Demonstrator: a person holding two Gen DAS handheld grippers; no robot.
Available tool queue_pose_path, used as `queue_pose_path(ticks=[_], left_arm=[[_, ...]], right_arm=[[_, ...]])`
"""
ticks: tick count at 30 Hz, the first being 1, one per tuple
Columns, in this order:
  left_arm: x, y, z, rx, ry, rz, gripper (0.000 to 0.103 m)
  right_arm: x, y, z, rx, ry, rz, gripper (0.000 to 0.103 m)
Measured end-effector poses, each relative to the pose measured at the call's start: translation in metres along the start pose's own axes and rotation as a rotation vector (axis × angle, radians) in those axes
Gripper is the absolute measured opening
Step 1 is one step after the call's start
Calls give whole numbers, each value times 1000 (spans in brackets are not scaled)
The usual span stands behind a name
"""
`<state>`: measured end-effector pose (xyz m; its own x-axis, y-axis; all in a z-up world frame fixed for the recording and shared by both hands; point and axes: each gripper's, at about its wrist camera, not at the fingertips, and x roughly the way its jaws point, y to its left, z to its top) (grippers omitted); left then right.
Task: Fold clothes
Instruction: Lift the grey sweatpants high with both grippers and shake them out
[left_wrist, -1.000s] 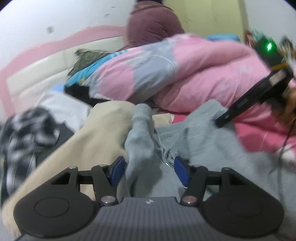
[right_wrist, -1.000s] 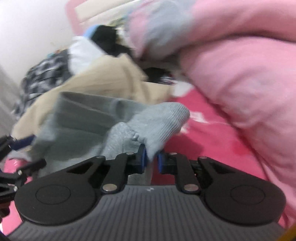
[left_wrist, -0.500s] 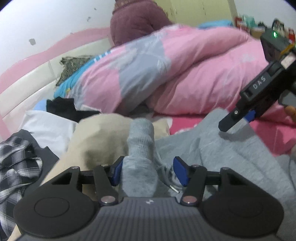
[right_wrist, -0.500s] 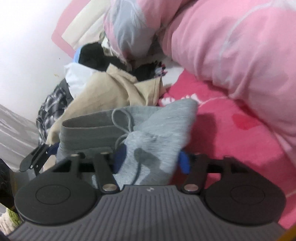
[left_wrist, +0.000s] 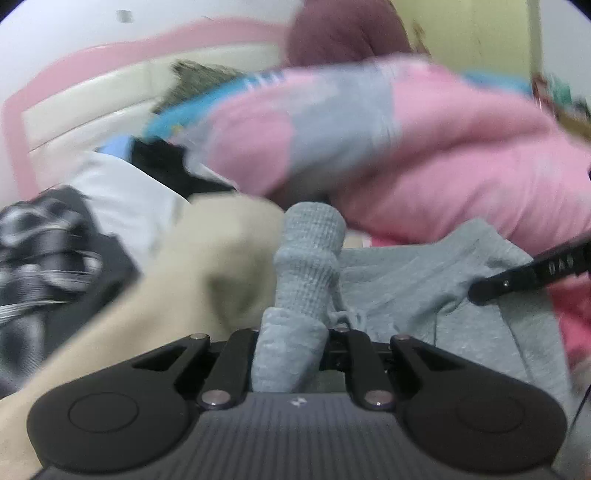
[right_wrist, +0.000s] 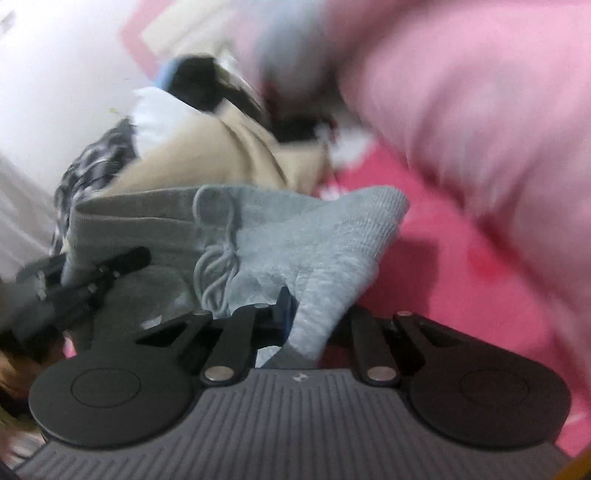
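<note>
Soft, even indoor light fills the room, with no glare. Both fisheye views bend hard at the edges, their corners dark. Motion blur smears the puffy pink quilt (right_wrist: 480, 110) and the black-and-white checked cloth (left_wrist: 40, 251); the ribbed grey knit garment (left_wrist: 310, 254) stays fairly sharp, throwing a faint shadow onto the bright pink bedsheet (right_wrist: 424, 295).

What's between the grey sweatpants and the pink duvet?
Bare pink bedsheet separates the grey sweatpants from the pink duvet, in the right wrist view.

A home bedroom: a bed with a pink-and-cream padded headboard (left_wrist: 85, 92) against a white wall, a bulky pink duvet (left_wrist: 443, 158) heaped on a red-pink sheet (right_wrist: 436, 258), and loose clothes (left_wrist: 122, 199) piled alongside.
</note>
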<state>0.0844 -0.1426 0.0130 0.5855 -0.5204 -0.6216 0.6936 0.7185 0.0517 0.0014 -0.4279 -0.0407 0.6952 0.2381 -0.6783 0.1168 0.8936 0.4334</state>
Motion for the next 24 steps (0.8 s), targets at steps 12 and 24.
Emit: queue_pose_path(ticks=[12, 24], left_arm=[[-263, -5, 99, -39, -432, 33, 13], [-505, -121, 260, 220, -1055, 90, 13]], right_arm=[[-201, 142, 24, -575, -702, -170, 9], [-465, 240, 142, -712, -1254, -316, 9]])
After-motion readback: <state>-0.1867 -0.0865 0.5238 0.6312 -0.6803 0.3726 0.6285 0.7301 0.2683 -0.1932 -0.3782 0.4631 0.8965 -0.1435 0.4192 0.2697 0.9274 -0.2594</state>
